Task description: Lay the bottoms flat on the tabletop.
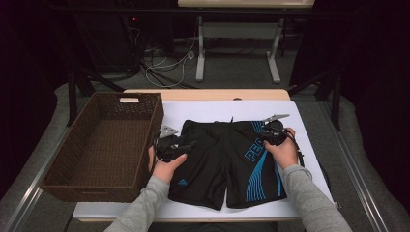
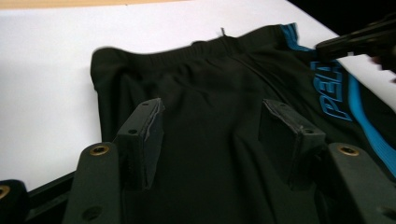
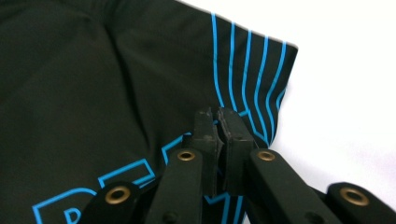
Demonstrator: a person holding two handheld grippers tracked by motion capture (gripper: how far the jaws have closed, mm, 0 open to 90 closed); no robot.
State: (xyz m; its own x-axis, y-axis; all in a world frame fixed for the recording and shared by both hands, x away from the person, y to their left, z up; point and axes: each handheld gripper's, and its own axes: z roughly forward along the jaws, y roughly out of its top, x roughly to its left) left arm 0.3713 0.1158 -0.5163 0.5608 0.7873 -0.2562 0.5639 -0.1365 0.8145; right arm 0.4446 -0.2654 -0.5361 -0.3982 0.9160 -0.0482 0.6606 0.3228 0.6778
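Black shorts [image 1: 225, 159] on white table [image 1: 309, 140], left tongs [image 2: 217, 126] released above them, right tongs [image 3: 218, 122] clenched on the fabric, wicker basket [image 1: 104, 145] at left.

One camera looks down from high up, two ride close on the grippers, and all see the shorts [image 1: 227, 159].

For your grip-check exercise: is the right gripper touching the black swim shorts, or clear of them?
Touching. In the right gripper view, the right gripper has its jaws shut together, pinching a fold of the shorts beside the blue stripes.
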